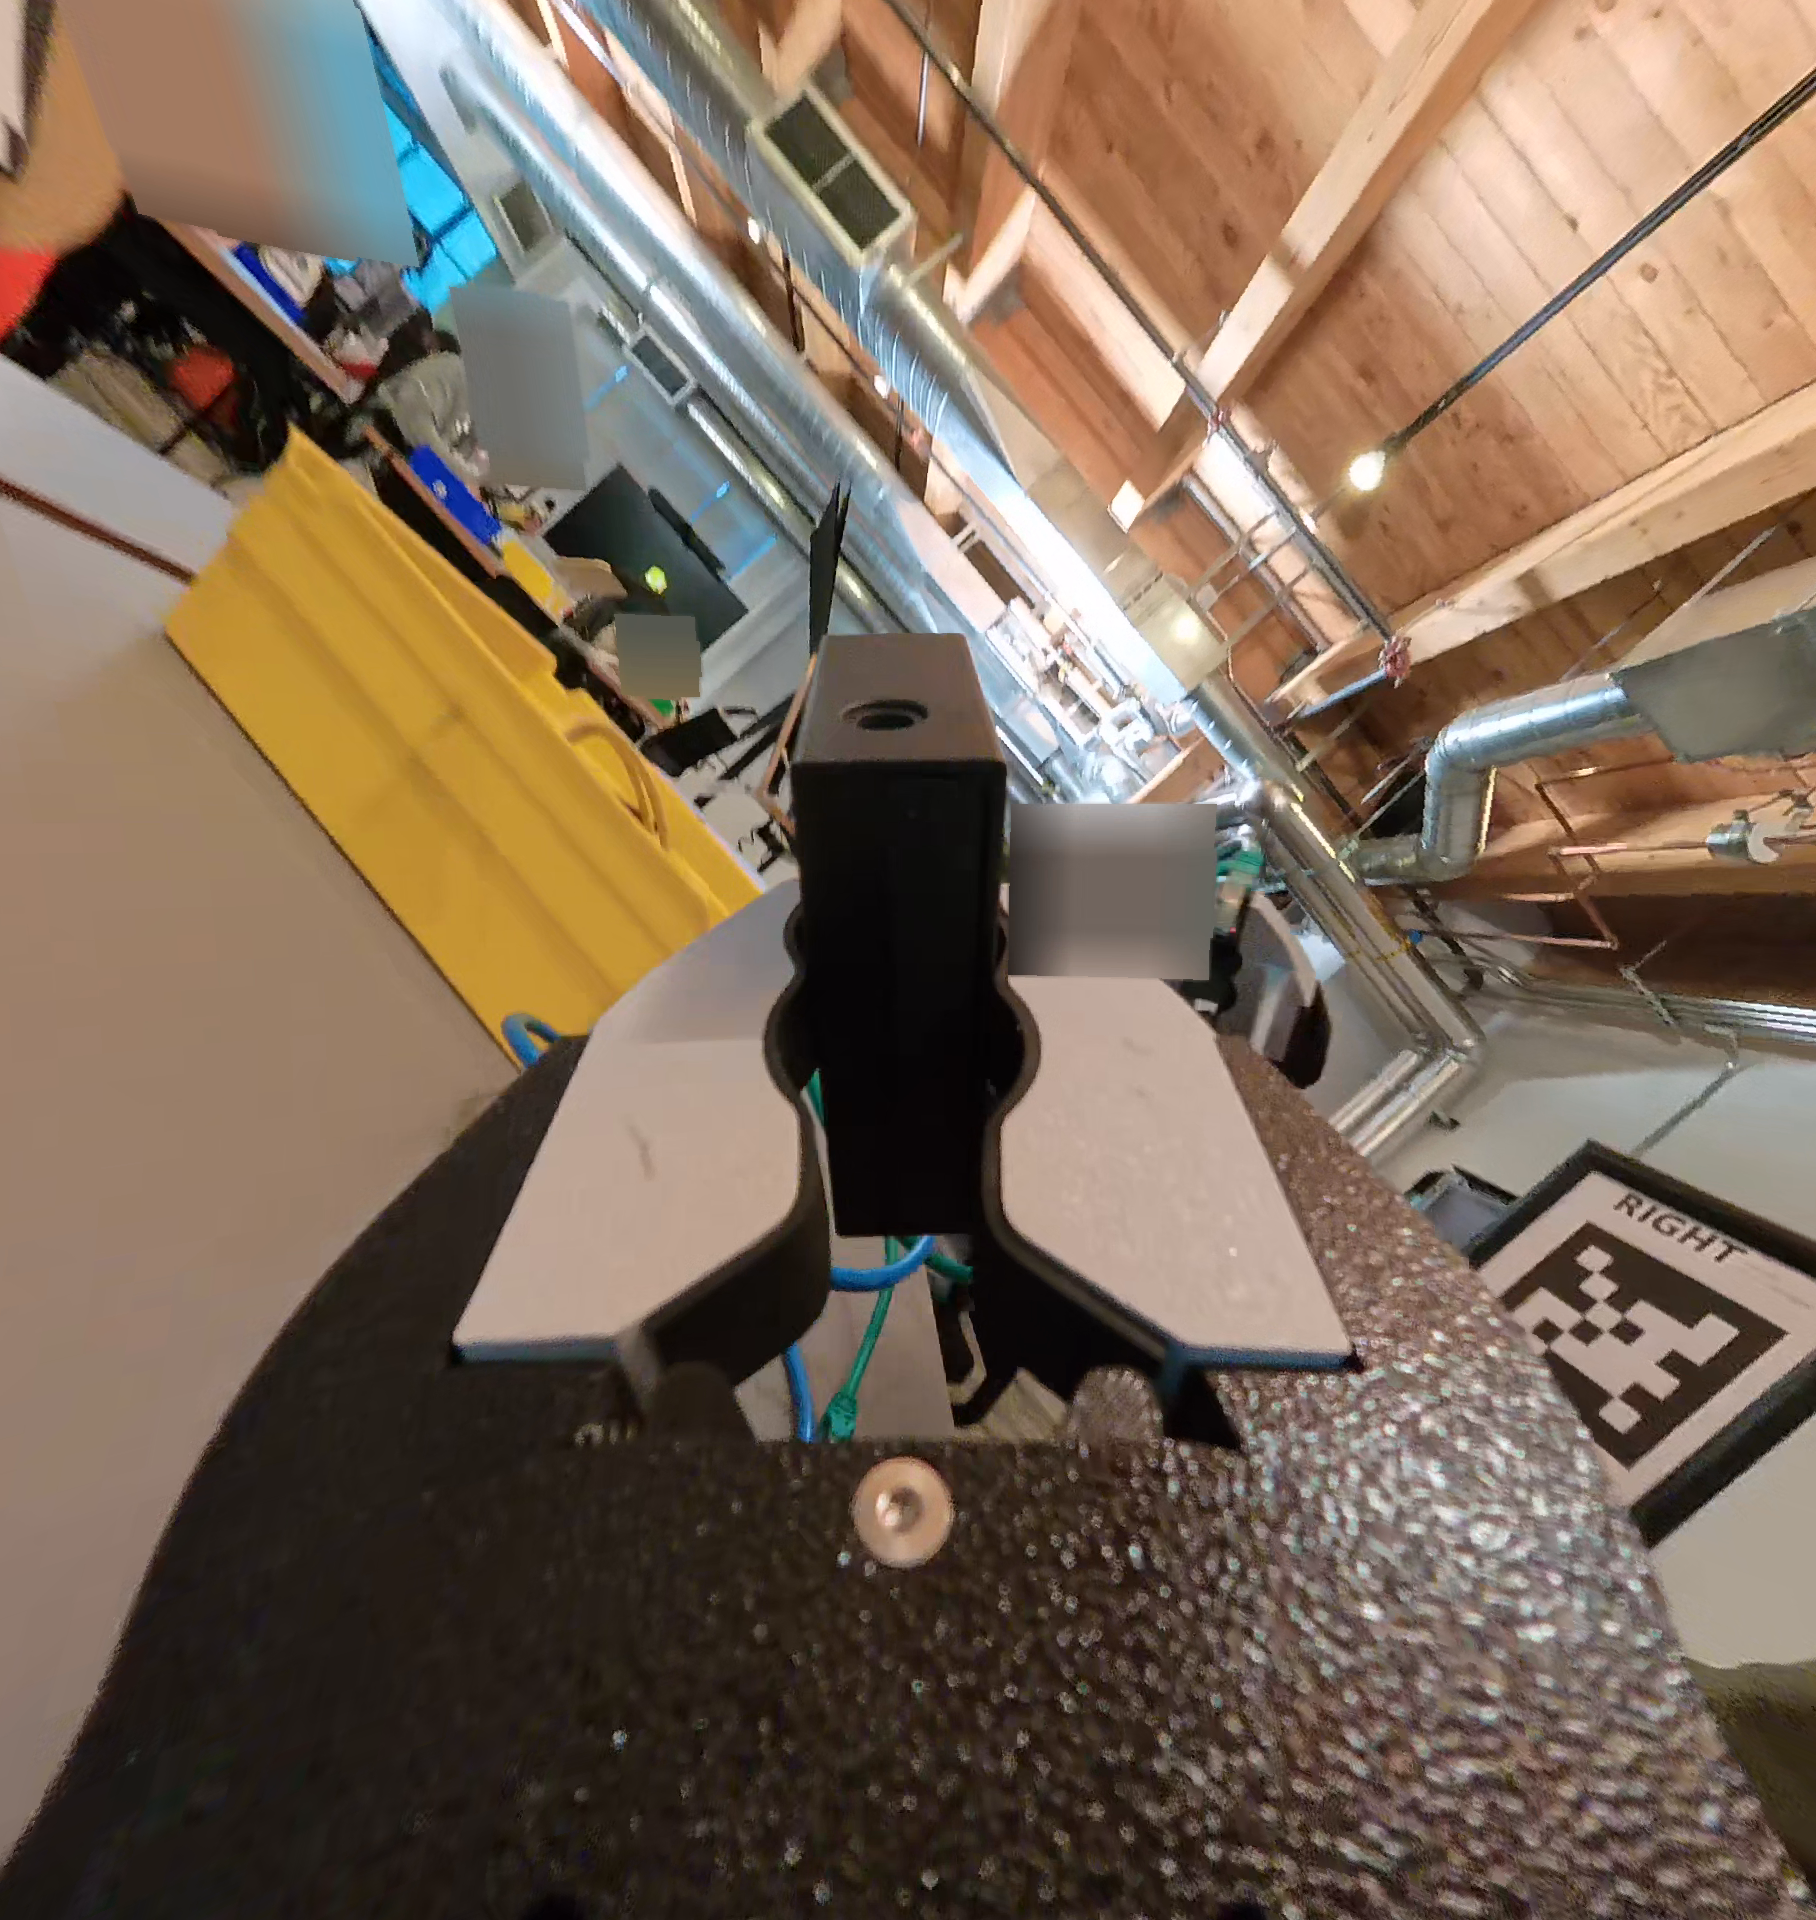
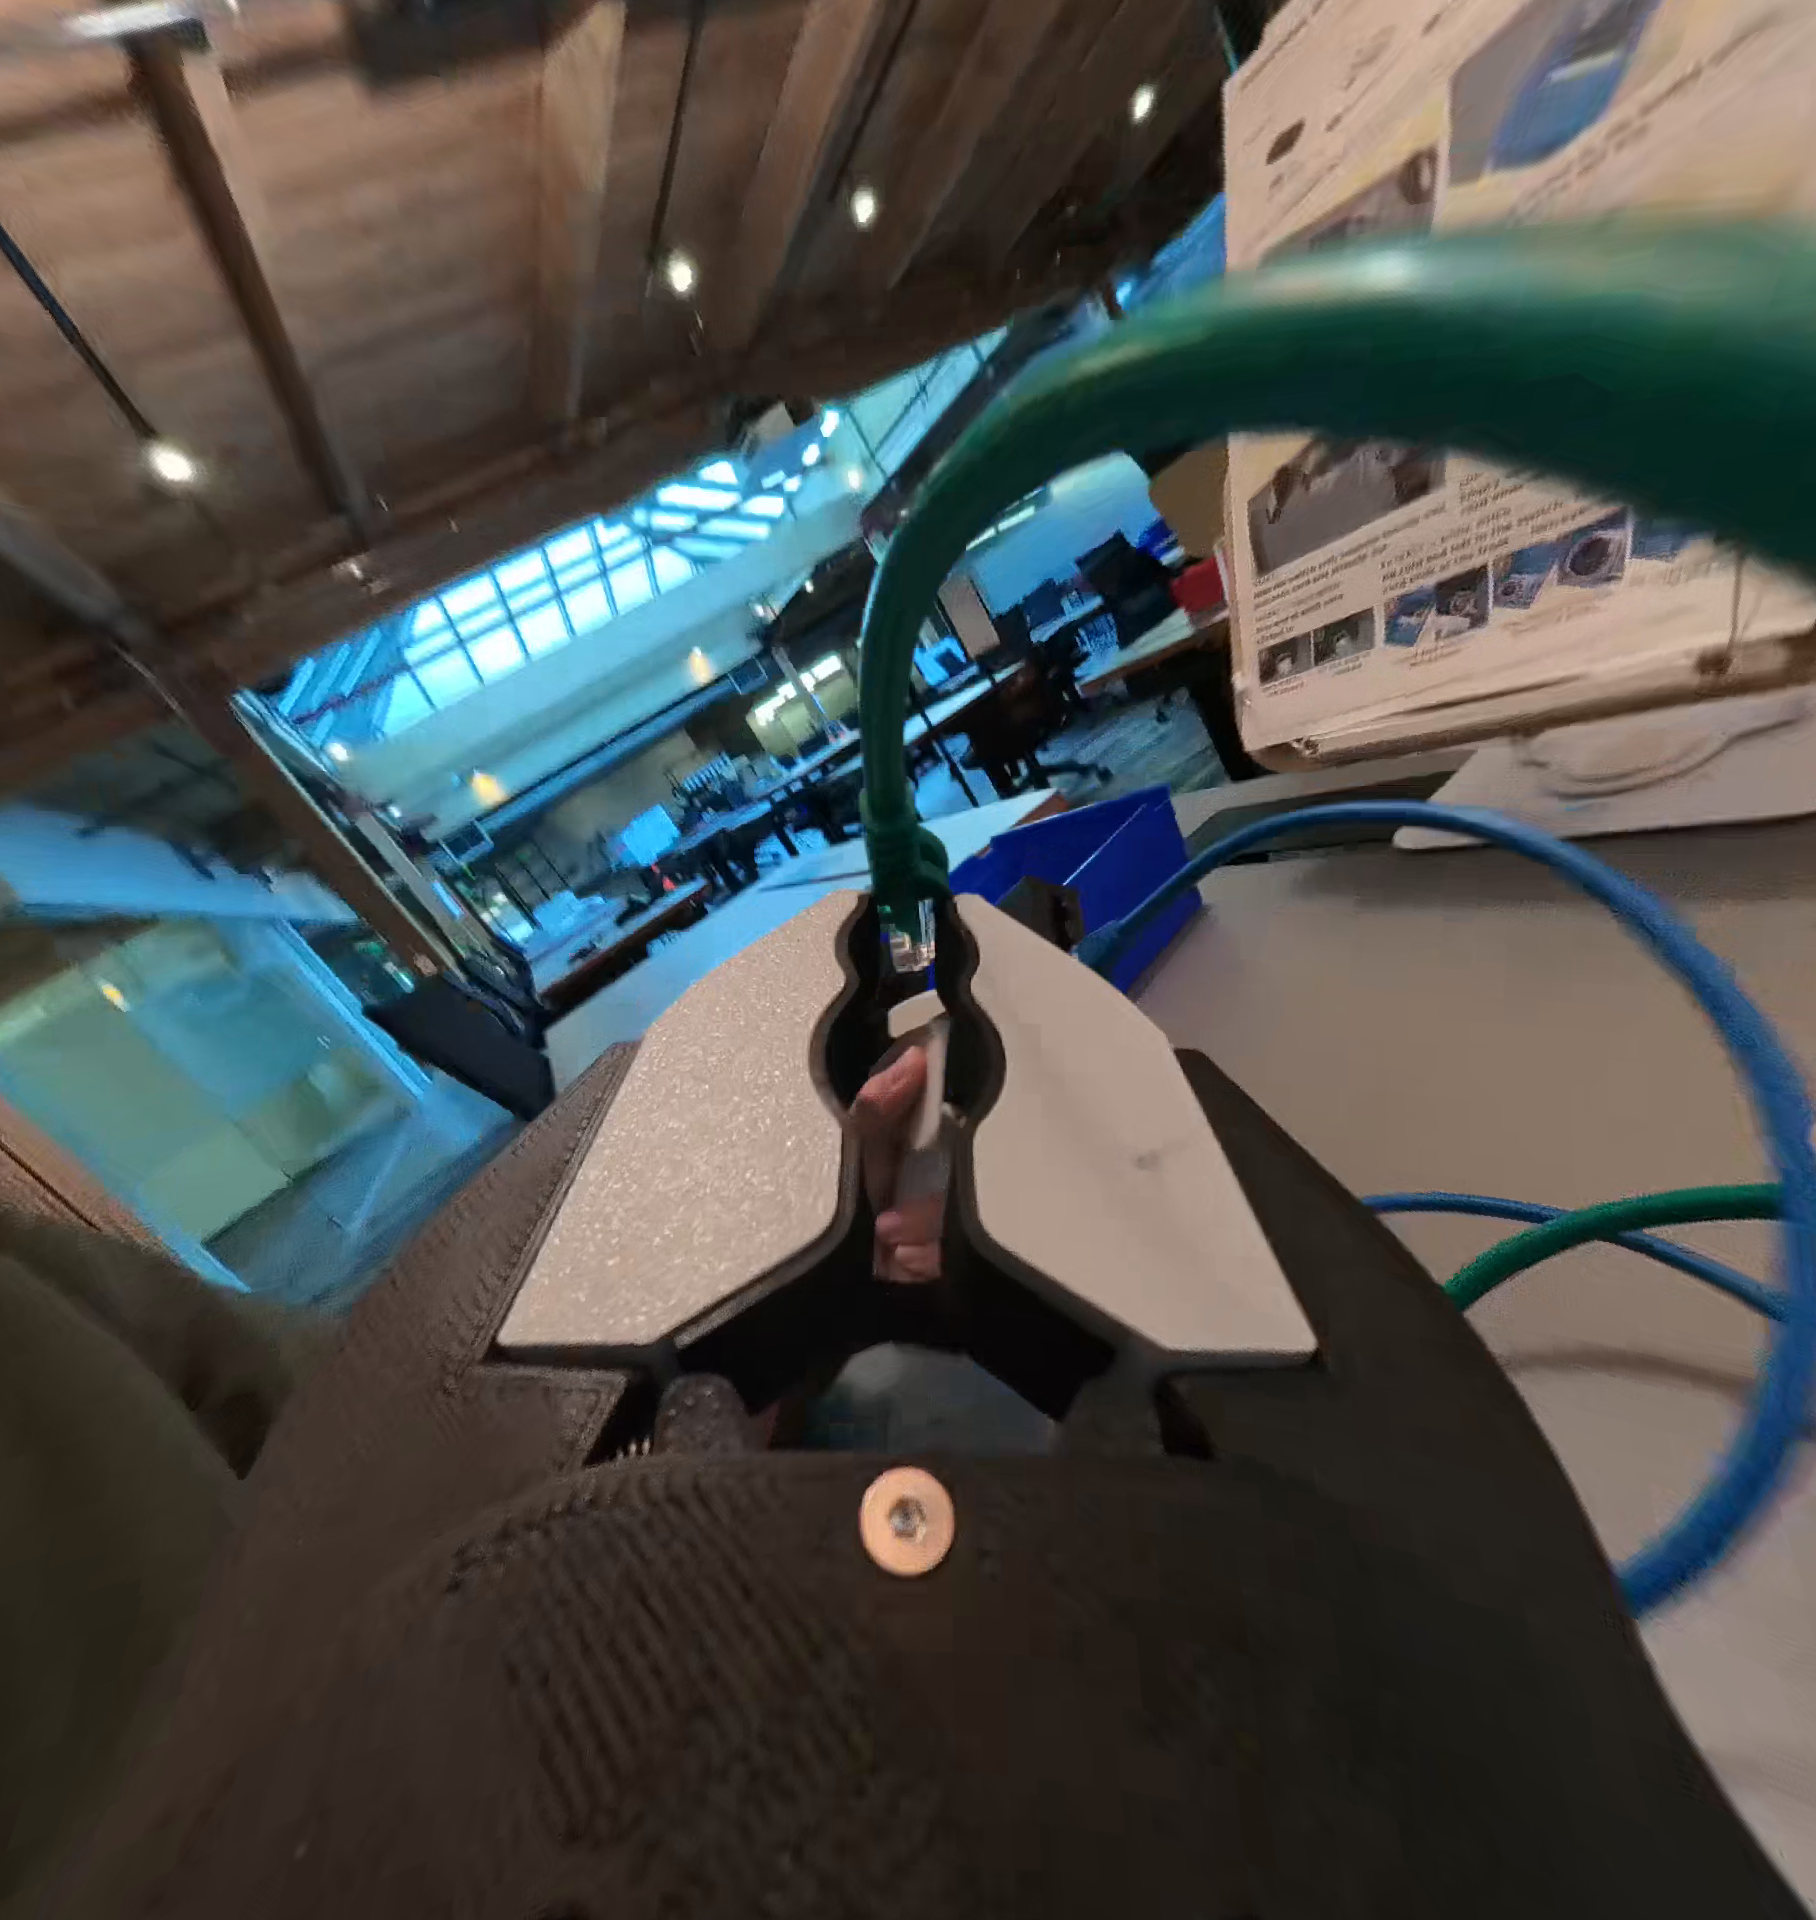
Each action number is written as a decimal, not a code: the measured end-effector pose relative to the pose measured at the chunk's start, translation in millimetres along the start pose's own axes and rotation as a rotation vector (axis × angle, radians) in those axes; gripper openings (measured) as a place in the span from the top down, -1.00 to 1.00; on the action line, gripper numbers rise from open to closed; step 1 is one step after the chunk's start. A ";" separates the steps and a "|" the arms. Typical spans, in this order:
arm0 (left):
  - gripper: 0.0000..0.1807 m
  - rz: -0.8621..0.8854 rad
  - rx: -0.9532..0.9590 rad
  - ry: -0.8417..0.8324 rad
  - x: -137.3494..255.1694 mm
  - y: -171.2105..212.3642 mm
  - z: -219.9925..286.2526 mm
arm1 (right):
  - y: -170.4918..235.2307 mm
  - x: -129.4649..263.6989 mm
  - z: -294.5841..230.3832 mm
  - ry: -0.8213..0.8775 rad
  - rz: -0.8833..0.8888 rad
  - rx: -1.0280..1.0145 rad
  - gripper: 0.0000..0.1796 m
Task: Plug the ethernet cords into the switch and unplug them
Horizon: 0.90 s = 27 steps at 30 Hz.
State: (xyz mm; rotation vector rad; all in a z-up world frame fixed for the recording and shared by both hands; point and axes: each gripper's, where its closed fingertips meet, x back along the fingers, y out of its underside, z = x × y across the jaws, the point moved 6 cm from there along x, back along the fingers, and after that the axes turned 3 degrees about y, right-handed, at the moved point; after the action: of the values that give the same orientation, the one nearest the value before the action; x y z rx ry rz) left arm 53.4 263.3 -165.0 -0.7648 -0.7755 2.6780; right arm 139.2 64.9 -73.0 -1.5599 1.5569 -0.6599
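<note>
Both tongs tilt upward toward the ceiling. The left tongs [image 1: 899, 935] are clamped on the black switch [image 1: 896, 935], held upright. The right tongs [image 2: 909, 940] are clamped on the clear plug of the green ethernet cord [image 2: 1299, 353], which arcs overhead. Only the right wrist view shows the blue ethernet cord [image 2: 1735, 1039] looped on the grey desk [image 2: 1403, 1039] at right.

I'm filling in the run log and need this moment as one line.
left gripper: shut on black switch | right gripper: shut on green cord plug | blue cord: loose on table
</note>
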 end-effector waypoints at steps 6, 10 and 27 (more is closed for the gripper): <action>0.69 0.146 -0.071 0.017 19.4 -39.2 20.3 | -71.6 4.1 -3.5 0.029 -0.100 0.109 0.86; 0.68 0.143 -0.115 0.050 19.9 -48.0 35.2 | -120.9 -0.2 13.0 -0.013 -0.038 0.124 0.87; 0.68 0.067 -0.078 0.079 12.7 -37.0 27.6 | -104.7 -15.4 184.9 0.140 0.131 -0.061 0.88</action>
State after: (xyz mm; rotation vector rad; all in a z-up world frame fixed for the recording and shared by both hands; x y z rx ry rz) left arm 31.0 286.9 -129.9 -0.9246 -0.8531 2.6714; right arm 348.6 103.4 -81.3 -1.4668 1.7822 -0.6654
